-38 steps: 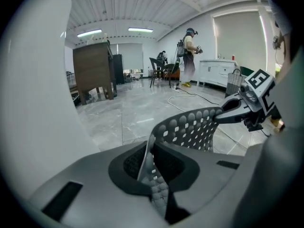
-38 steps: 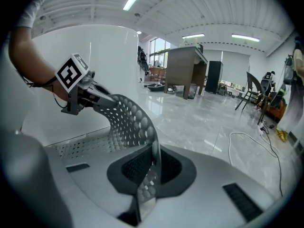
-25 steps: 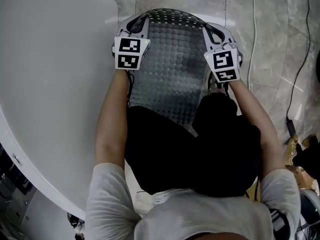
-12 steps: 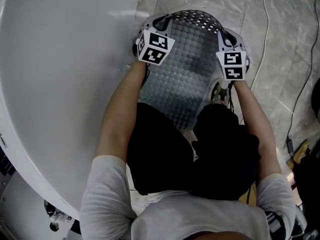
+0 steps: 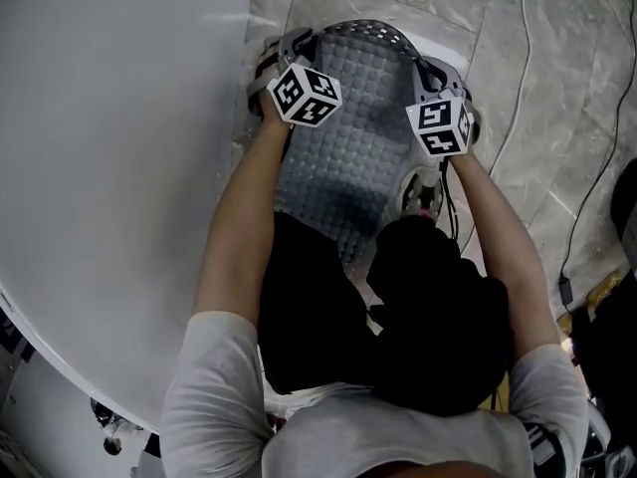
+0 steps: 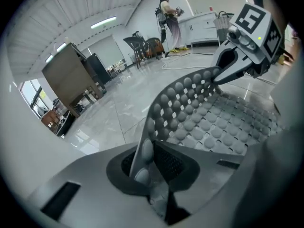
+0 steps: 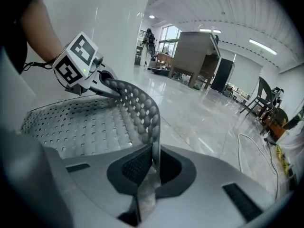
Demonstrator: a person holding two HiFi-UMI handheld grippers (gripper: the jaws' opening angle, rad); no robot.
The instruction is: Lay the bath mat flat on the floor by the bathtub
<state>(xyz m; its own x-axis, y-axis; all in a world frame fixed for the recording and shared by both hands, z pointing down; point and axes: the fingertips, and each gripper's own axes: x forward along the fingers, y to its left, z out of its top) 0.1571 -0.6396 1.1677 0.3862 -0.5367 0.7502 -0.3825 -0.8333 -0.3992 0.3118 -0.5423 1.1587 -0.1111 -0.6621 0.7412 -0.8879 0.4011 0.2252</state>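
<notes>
Left hand-held gripper point(image 6: 149, 167) and right hand-held gripper point(image 7: 153, 172) clamp far corners of the bath mat point(image 5: 348, 137) beside the bathtub point(image 5: 119, 167). It looks like the laying-down step; next, settle the curled edge onto the floor point(image 5: 537, 88).

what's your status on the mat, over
Left tongs and right tongs shut on bath mat far edge. Far end curled up beside bathtub, not flat yet. Cable on floor to its right.

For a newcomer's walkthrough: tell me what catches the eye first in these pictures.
A grey studded bath mat fills the middle of the head view, over the marble floor beside the big white bathtub at left. The left gripper and the right gripper are each shut on a far corner of it, so its perforated far edge arches up between them.
</notes>
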